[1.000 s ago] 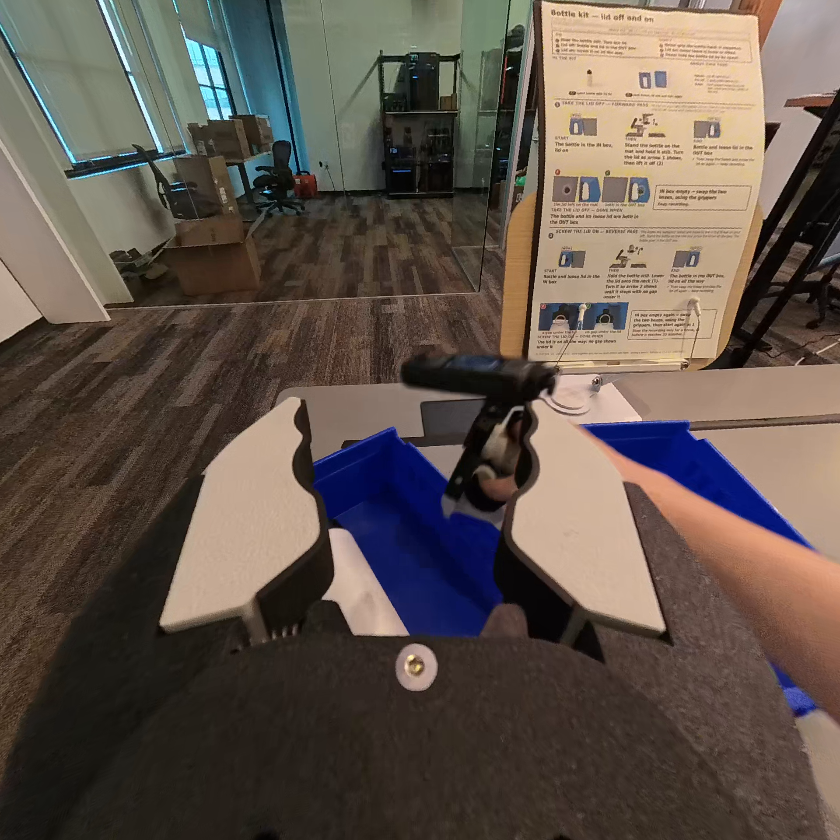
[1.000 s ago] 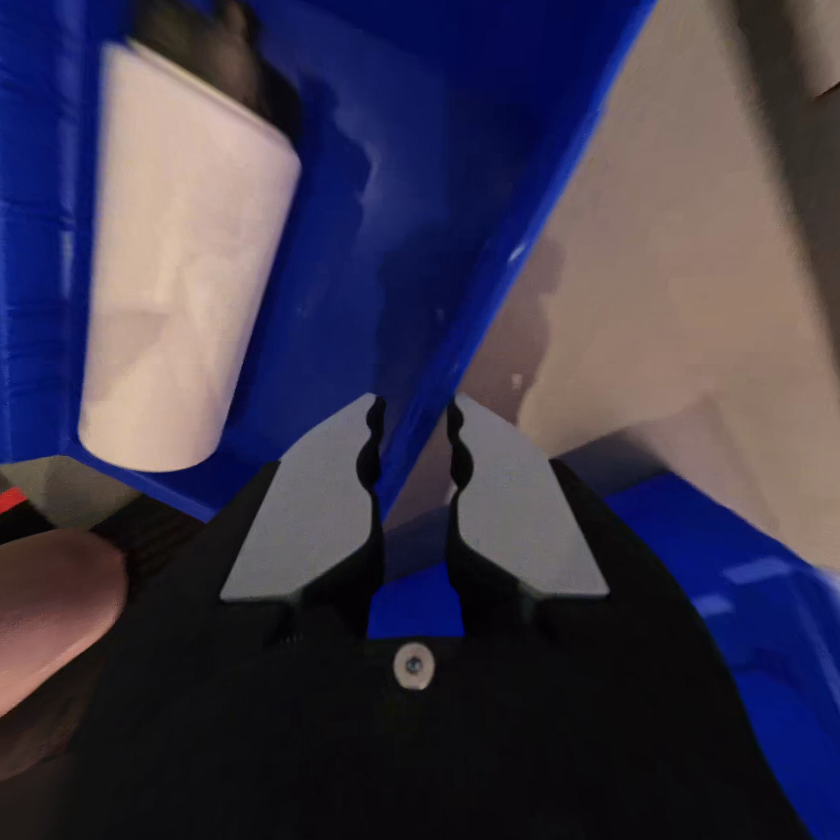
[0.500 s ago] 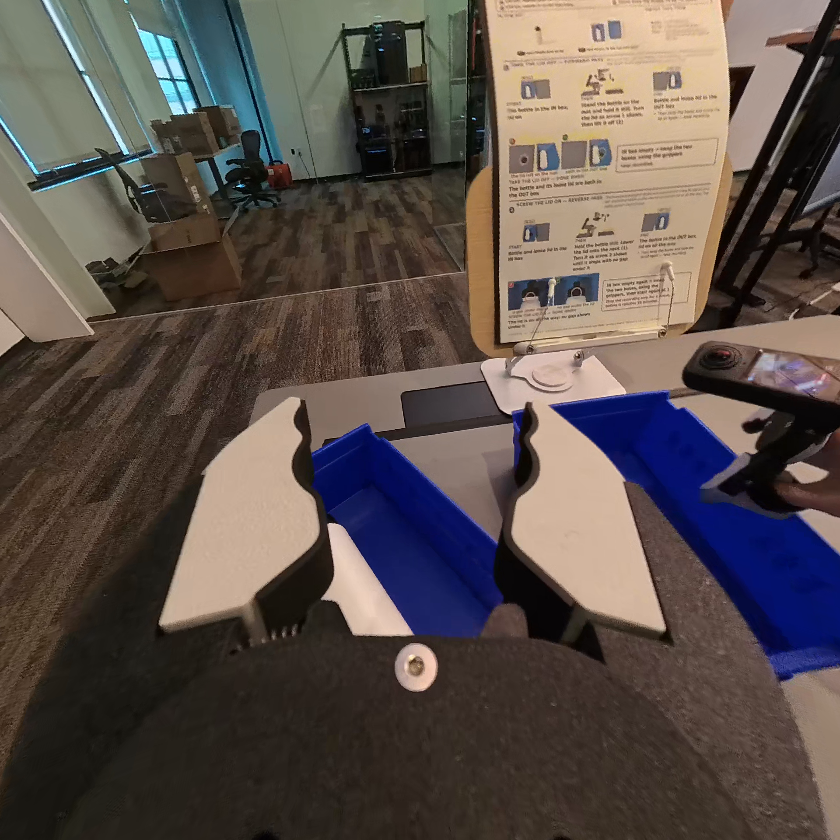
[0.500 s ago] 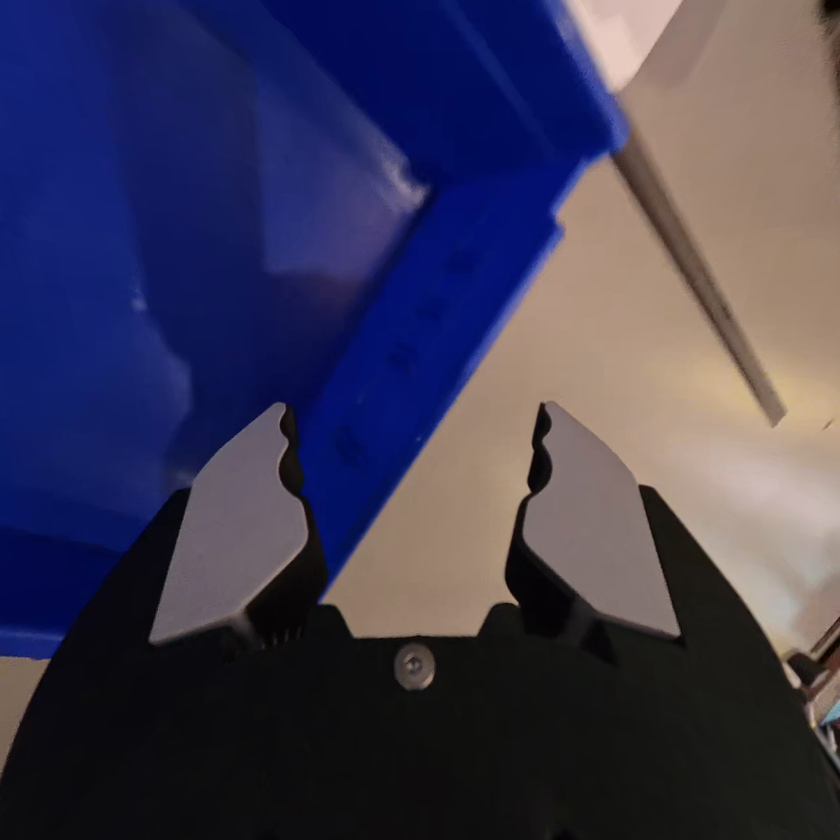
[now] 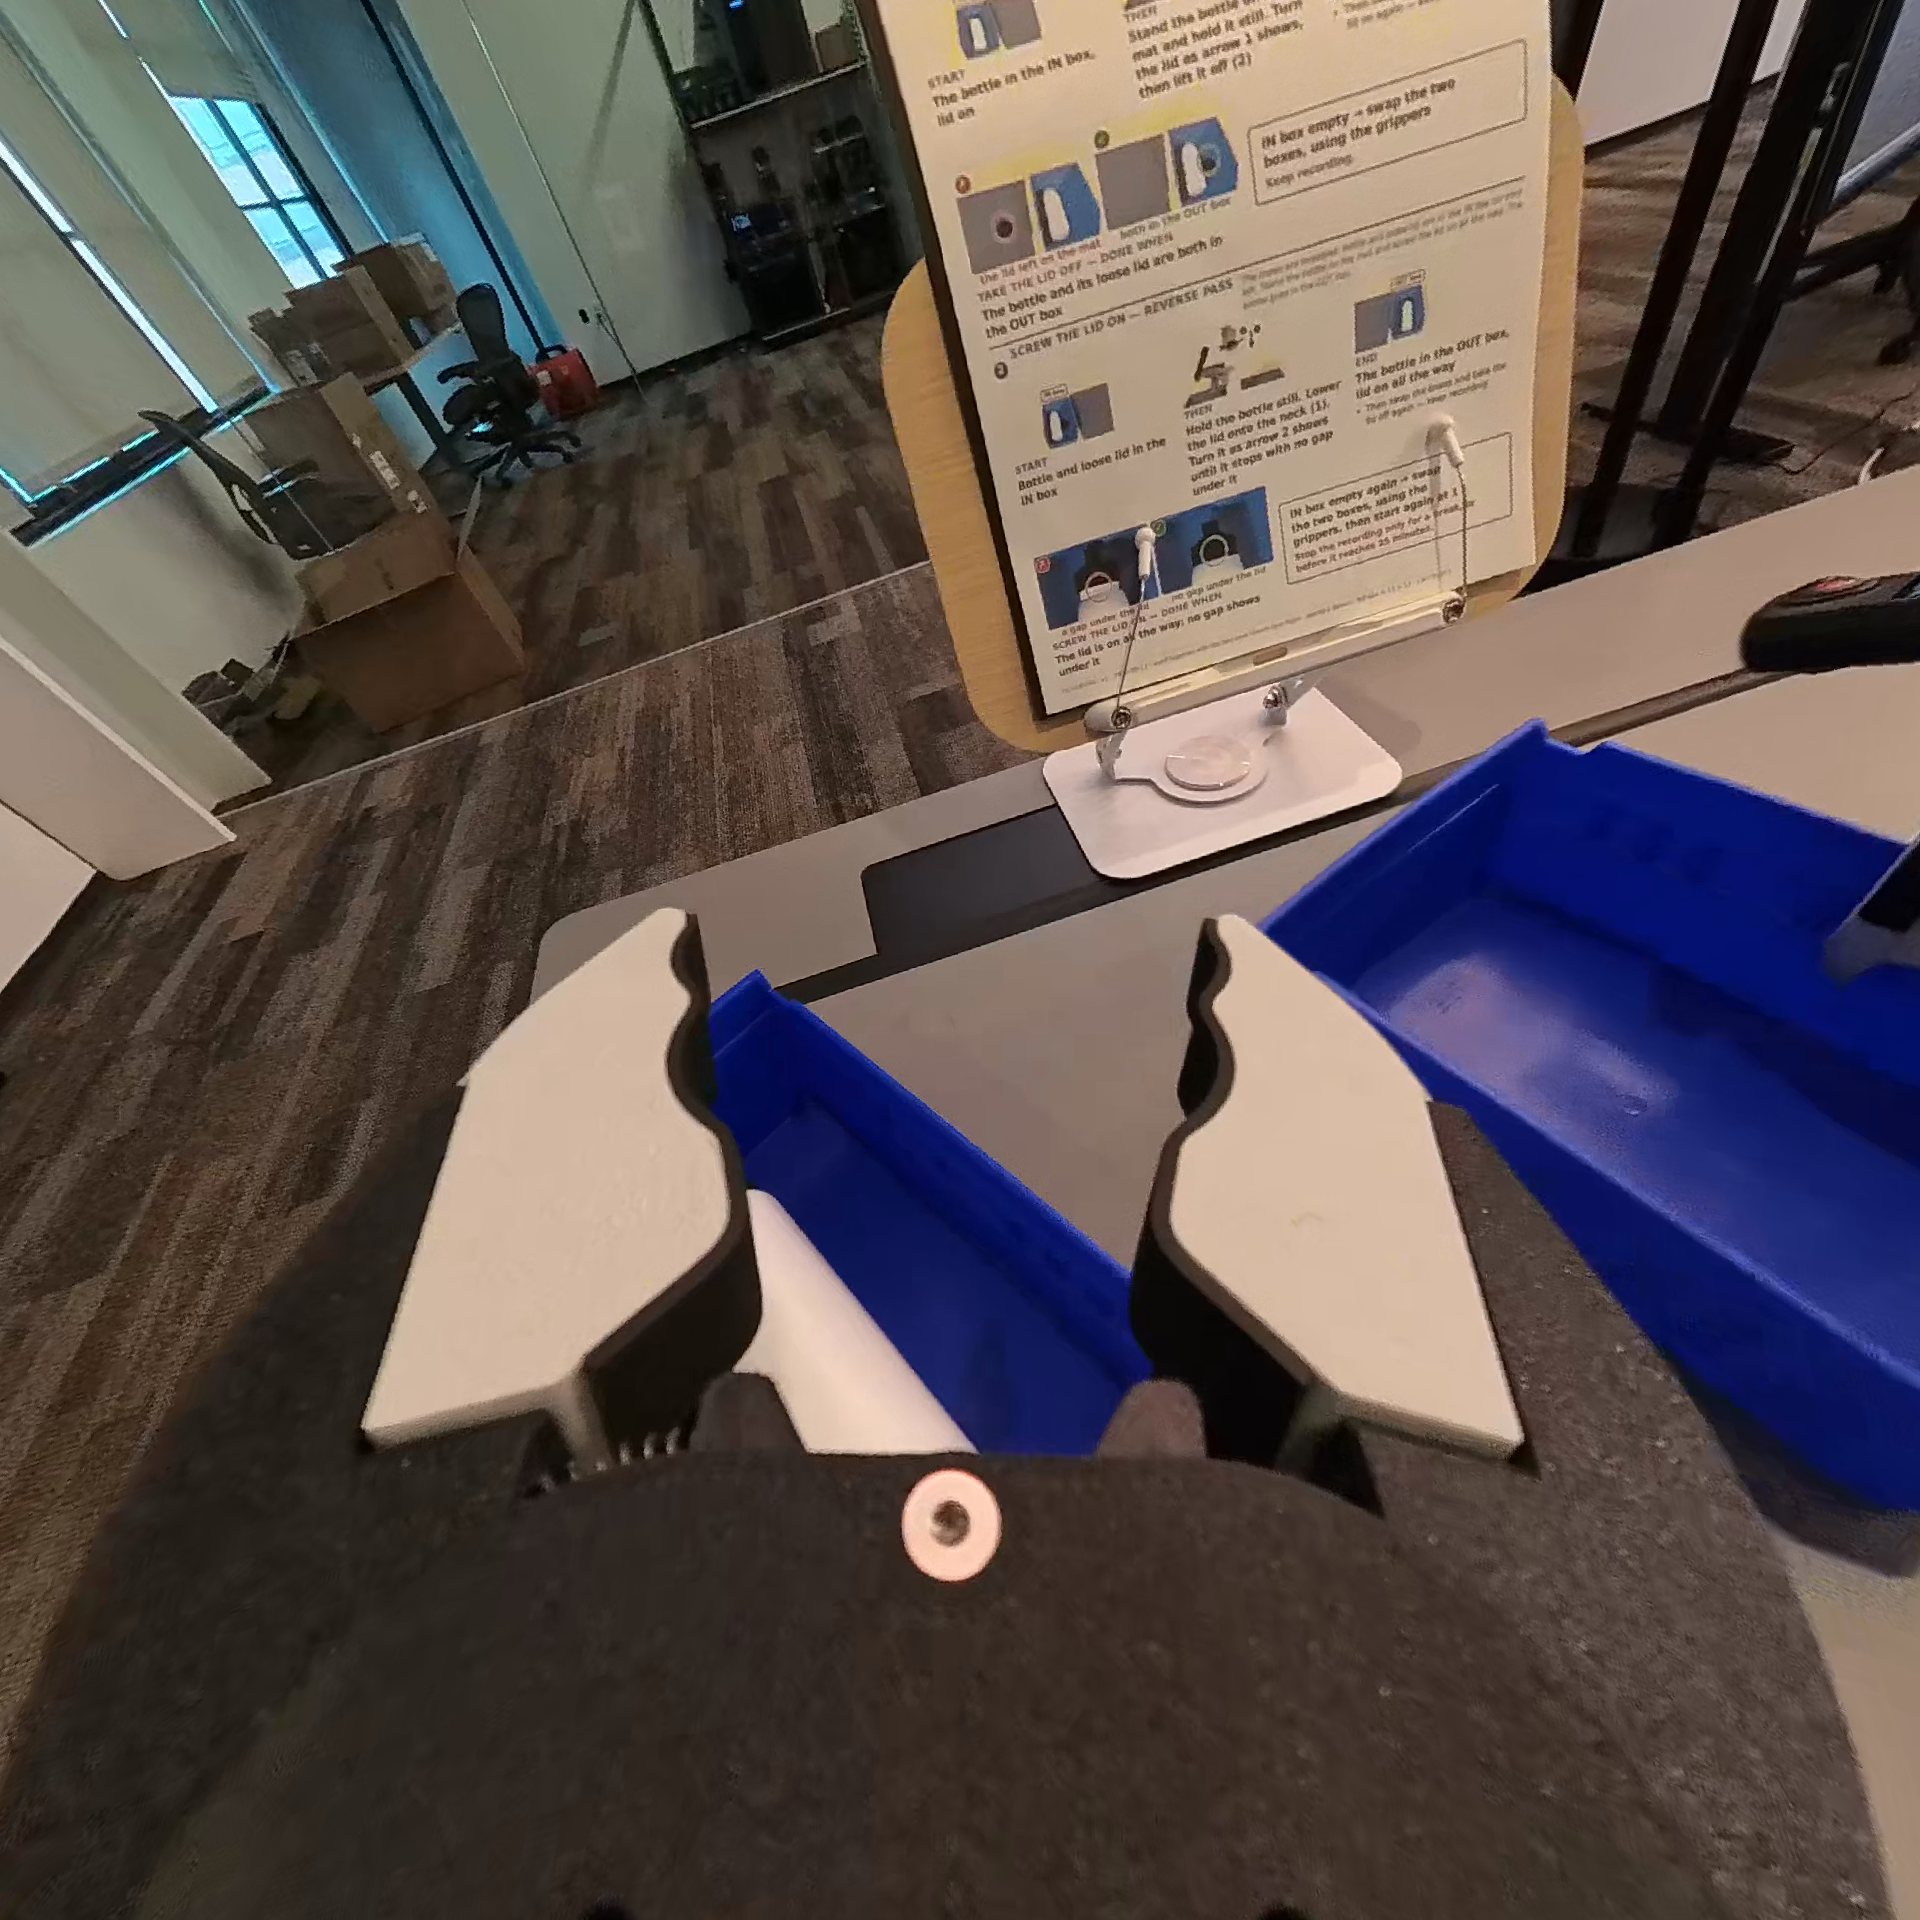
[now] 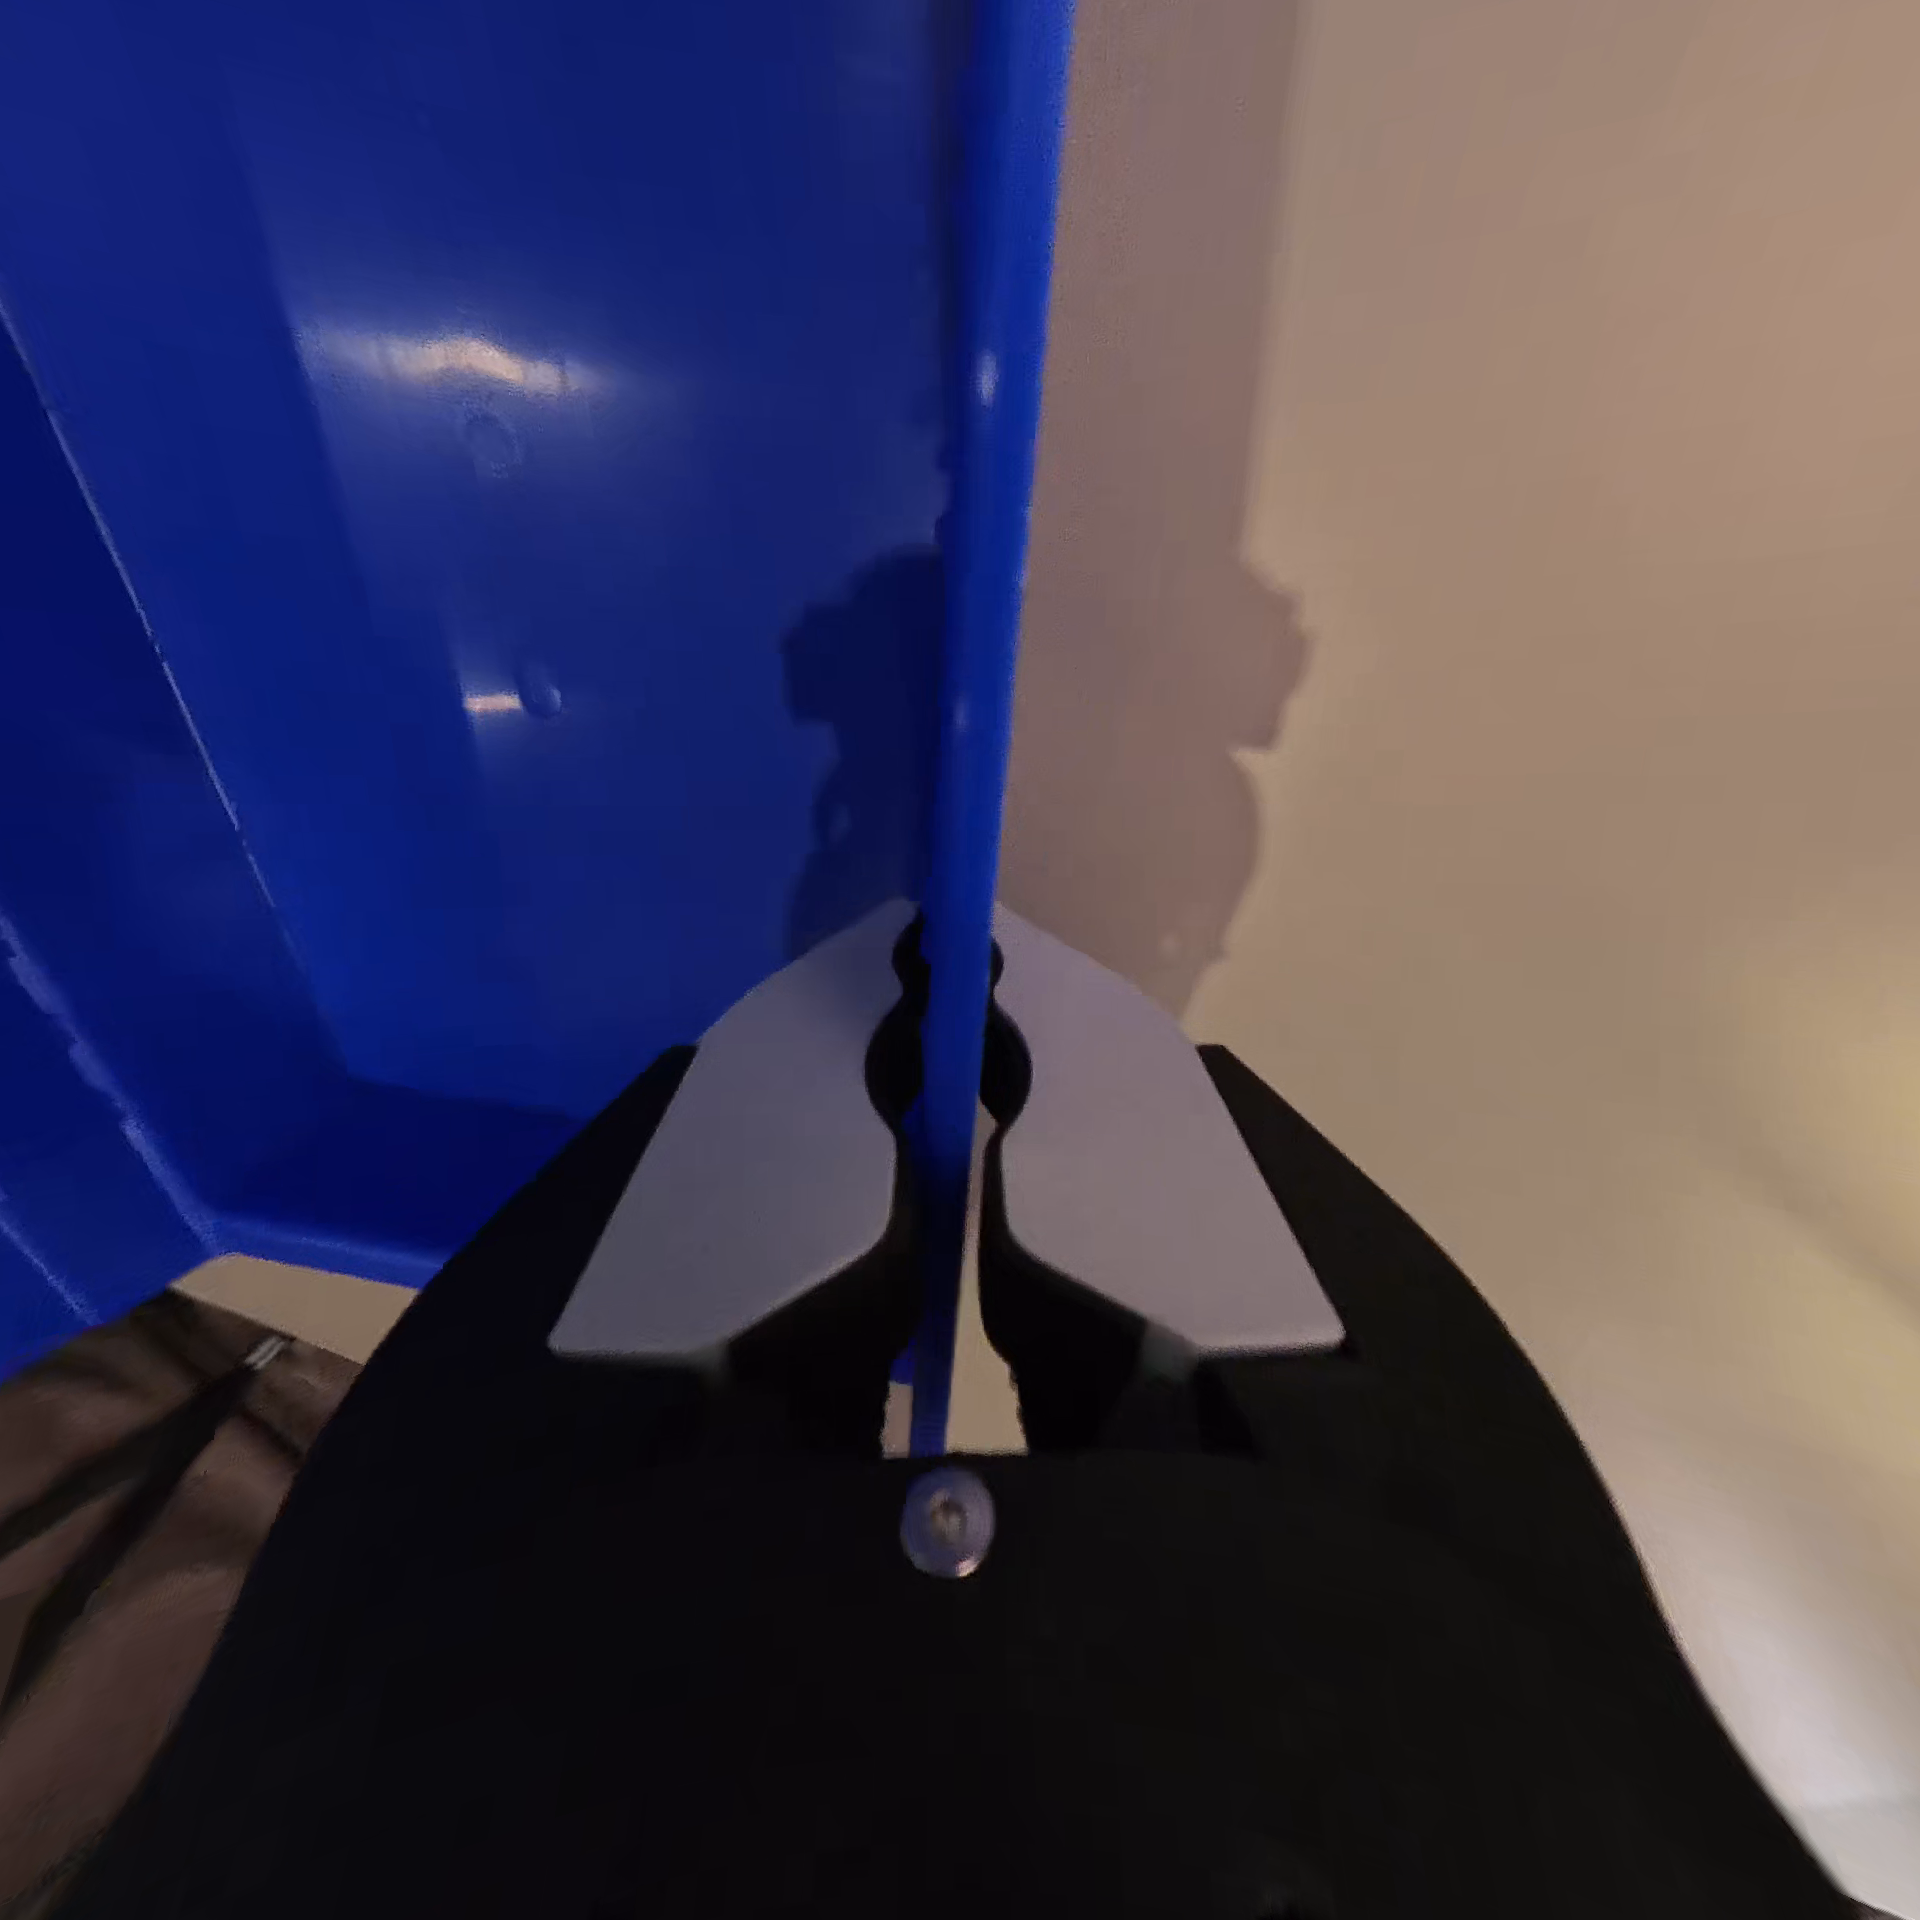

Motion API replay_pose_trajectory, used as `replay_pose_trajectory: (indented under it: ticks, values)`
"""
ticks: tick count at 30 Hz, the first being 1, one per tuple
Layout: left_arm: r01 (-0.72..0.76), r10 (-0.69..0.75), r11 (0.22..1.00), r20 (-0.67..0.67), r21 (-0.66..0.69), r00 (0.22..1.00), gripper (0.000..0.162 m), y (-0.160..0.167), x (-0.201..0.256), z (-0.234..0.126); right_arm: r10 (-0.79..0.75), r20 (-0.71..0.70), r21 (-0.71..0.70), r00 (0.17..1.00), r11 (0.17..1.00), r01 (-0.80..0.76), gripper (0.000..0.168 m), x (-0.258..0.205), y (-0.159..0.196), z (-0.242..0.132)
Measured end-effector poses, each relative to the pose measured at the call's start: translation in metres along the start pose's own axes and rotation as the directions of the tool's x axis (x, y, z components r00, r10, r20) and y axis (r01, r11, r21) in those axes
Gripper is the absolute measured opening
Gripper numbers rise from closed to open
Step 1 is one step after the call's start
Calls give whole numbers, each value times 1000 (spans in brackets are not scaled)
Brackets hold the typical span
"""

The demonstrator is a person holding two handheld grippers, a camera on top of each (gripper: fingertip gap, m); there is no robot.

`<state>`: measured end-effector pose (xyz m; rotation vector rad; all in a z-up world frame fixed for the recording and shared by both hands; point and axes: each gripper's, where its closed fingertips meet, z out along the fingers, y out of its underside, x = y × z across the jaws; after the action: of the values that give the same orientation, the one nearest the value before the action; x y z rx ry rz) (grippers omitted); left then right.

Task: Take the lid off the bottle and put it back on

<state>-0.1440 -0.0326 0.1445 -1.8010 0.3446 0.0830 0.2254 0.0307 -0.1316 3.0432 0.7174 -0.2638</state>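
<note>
My left gripper (image 5: 945, 956) is open and holds nothing. It hovers over the left blue bin (image 5: 935, 1122), where a white bottle (image 5: 831, 1340) lies on its side, partly hidden by my finger and gripper body. The bottle's lid end is hidden. My right gripper (image 6: 951, 935) is shut on the side wall (image 6: 987, 520) of the right blue bin, one pad on each face. In the left wrist view that bin (image 5: 1558, 1039) has nothing in it, and the right gripper (image 5: 1870, 925) shows at its far right side.
An instruction sheet on a stand (image 5: 1226, 312) stands at the back of the grey table (image 5: 1039, 1039), with a dark patch (image 5: 966, 883) beside the stand's white base (image 5: 1216, 779). The table's left edge drops to carpet floor (image 5: 312, 987).
My right gripper left the left bin, opened wide over the right bin's edge, then closed on that bin's wall. My left gripper stayed open and tilted down a little.
</note>
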Motion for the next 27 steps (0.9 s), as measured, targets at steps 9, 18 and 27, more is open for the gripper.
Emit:
replay_pose_trajectory:
  ticks: [9, 18, 27]
  values:
    - [5, -5, 1000, 4, 6, 1000, 88, -1, 0, -1, 177, -3, 27, 984, 984, -177, 8, 93, 50, -16]
    - [-19, 22, 999, 46, -51, 999, 89, 7, -5, 7, 292, -33, 54, 956, 955, -290, 8, 170, 93, -29]
    - [82, -55, 986, 176, -148, 983, 90, 32, -58, 1, 433, -21, 70, 901, 900, -431, 8, 223, 125, -39]
